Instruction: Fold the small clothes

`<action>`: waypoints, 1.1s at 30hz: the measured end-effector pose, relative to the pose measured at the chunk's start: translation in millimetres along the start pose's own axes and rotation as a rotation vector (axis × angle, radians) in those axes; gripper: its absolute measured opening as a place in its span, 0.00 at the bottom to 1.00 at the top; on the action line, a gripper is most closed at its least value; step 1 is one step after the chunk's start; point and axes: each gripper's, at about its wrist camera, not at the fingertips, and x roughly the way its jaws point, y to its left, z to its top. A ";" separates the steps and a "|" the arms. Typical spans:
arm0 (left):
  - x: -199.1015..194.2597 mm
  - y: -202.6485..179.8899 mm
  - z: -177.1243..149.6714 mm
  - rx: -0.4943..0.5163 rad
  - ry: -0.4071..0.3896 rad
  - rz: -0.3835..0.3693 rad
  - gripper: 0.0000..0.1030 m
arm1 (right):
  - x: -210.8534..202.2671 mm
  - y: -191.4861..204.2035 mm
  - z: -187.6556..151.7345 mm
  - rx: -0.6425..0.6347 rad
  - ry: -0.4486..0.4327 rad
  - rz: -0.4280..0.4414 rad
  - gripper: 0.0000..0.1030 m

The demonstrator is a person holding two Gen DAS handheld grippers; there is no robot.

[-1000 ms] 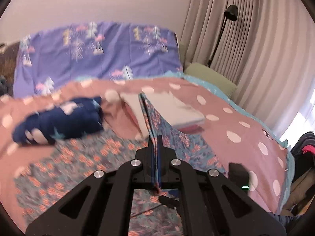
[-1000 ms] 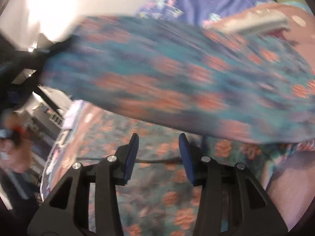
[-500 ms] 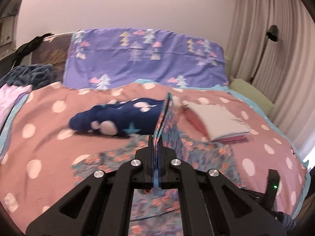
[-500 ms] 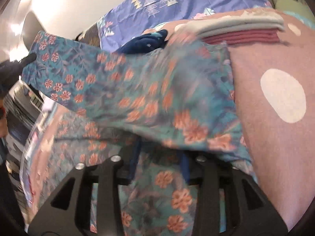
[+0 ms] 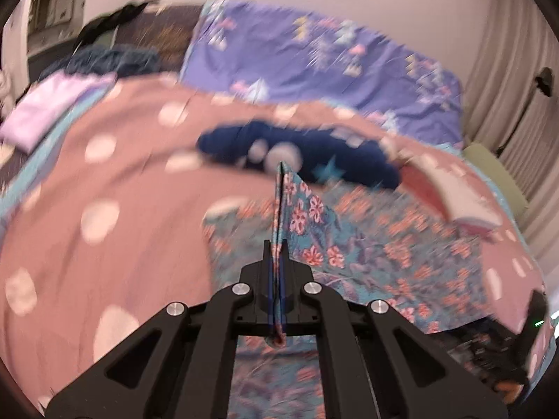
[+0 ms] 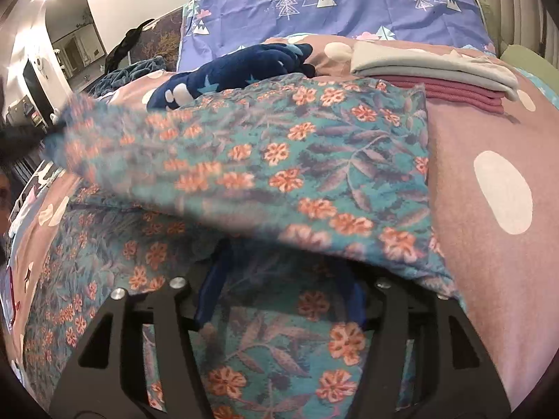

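Since the earlier frames, the left gripper (image 5: 278, 244) has carried its pinched edge of the floral garment (image 6: 314, 160) across the bed, so that the raised flap now lies draped over the rest of the cloth instead of hanging high and blurred in front of the right camera. Its jaws are pressed together on a thin doubled edge of the fabric, which stands up like a fin between them. The right gripper (image 6: 283, 286) sits low on the same garment; its jaws have just been opening and now stand apart, with the folded-over layer drooping across their tips and no cloth visibly pressed by the blue pads (image 6: 209, 289). The garment lies spread on the pink polka-dot bedspread (image 6: 489, 244), just beside a stack of folded clothes (image 6: 436, 70) and near a crumpled navy star-print garment (image 6: 244, 66). By the look of it, the task is partway through: some pieces are already folded and stacked, this floral one is on its first fold and not yet flattened or released, and the navy piece appears untouched. Further folds, then stacking, seem to remain.
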 end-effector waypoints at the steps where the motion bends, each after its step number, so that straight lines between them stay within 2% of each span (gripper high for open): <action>1: 13.7 9.1 -11.4 -0.020 0.037 0.022 0.03 | 0.4 2.2 0.6 -0.008 0.002 -0.001 0.63; 4: 40.9 31.2 -37.1 -0.056 0.086 0.162 0.03 | 0.4 5.7 -0.4 -0.025 0.005 0.000 0.67; 5: 43.7 34.9 -40.5 -0.063 0.085 0.185 0.03 | 0.0 6.6 -0.6 -0.030 0.006 0.002 0.68; 8: 36.0 37.1 -44.4 -0.097 0.055 0.160 0.03 | -6.1 9.5 -2.4 -0.045 0.013 0.013 0.68; 10: 23.7 27.5 -41.4 -0.084 0.007 0.145 0.03 | -17.9 11.0 -6.9 -0.055 0.031 0.054 0.68; 12: 14.5 15.2 -39.5 -0.063 -0.035 0.095 0.14 | -31.9 11.7 -8.8 -0.058 0.051 0.143 0.68; 14: 18.0 2.1 -40.4 -0.035 -0.030 0.075 0.23 | -51.4 6.0 -2.2 -0.043 0.052 0.268 0.68; 15: 25.6 -3.8 -42.1 -0.010 -0.014 0.084 0.24 | -59.3 2.6 3.7 -0.039 0.033 0.277 0.68; 17: 49.1 -8.0 -52.3 0.013 0.041 0.127 0.24 | -78.0 -12.6 27.2 -0.021 -0.058 0.205 0.68; 19: 55.7 -11.0 -56.9 0.027 0.033 0.143 0.25 | -77.3 -36.3 53.2 0.014 -0.119 0.106 0.68; 21: 54.0 -12.1 -56.3 0.035 0.029 0.149 0.27 | -53.5 -67.5 76.4 0.083 -0.100 0.036 0.68; 22: 55.6 -12.5 -57.1 0.038 0.031 0.152 0.27 | -33.4 -88.9 86.5 0.159 -0.060 0.026 0.67; 24: 55.8 -14.0 -57.5 0.044 0.030 0.159 0.27 | 3.4 -124.9 95.9 0.327 0.021 0.057 0.60; 26: 55.8 -14.9 -59.3 0.051 0.029 0.166 0.27 | 23.1 -140.8 100.1 0.416 0.027 0.104 0.57; 28: 54.6 -14.5 -60.4 0.052 0.029 0.166 0.27 | 24.6 -135.9 106.4 0.390 -0.019 0.128 0.16; 29: 54.4 -14.8 -60.5 0.052 0.029 0.166 0.27 | 23.9 -130.3 111.1 0.353 -0.018 0.166 0.02; 30: 54.3 -14.4 -60.5 0.051 0.029 0.165 0.27 | 17.7 -125.6 113.1 0.327 -0.036 0.170 0.02; 32: 54.3 -15.3 -60.0 0.050 0.028 0.164 0.27 | 4.0 -125.1 116.6 0.283 -0.109 0.082 0.02; 33: 54.1 -15.5 -60.2 0.050 0.028 0.164 0.27 | 8.2 -133.4 116.2 0.295 -0.098 0.057 0.02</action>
